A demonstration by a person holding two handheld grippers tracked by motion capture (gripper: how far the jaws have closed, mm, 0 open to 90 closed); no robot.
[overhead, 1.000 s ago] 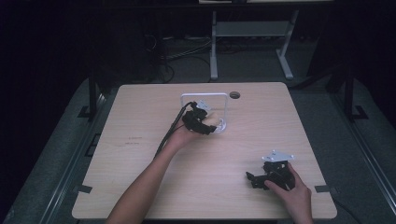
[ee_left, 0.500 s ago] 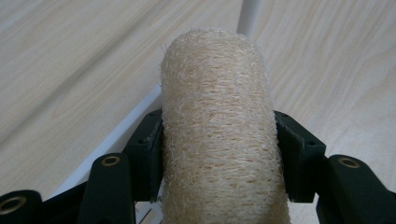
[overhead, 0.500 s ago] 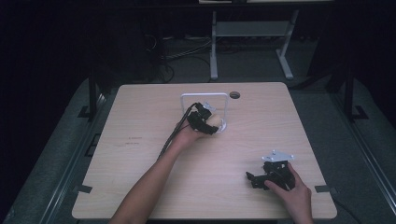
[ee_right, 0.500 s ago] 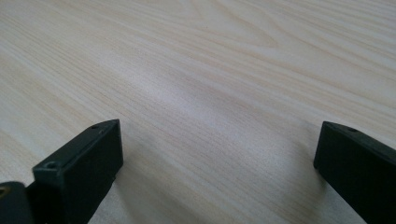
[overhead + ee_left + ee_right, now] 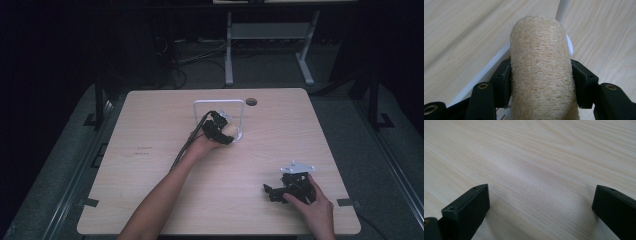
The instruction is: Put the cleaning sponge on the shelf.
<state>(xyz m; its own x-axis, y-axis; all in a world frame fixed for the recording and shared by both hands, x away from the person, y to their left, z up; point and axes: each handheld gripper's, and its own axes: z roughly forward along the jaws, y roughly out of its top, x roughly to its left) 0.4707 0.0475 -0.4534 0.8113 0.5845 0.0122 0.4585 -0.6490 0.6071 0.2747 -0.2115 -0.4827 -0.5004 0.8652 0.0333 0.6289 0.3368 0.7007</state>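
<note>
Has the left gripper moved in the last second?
Yes. The left gripper, clamping the loofah, moved farther up the table, closer to the white frame.

A light wooden table (image 5: 150, 150) holds a white wire stand (image 5: 219, 104) near its far edge.

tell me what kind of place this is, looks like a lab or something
Probably a lab or recording room, not a home: a bare wooden table in a dark room, cables and a metal stand on the floor behind, and a person working with the left gripper and right gripper.
</note>
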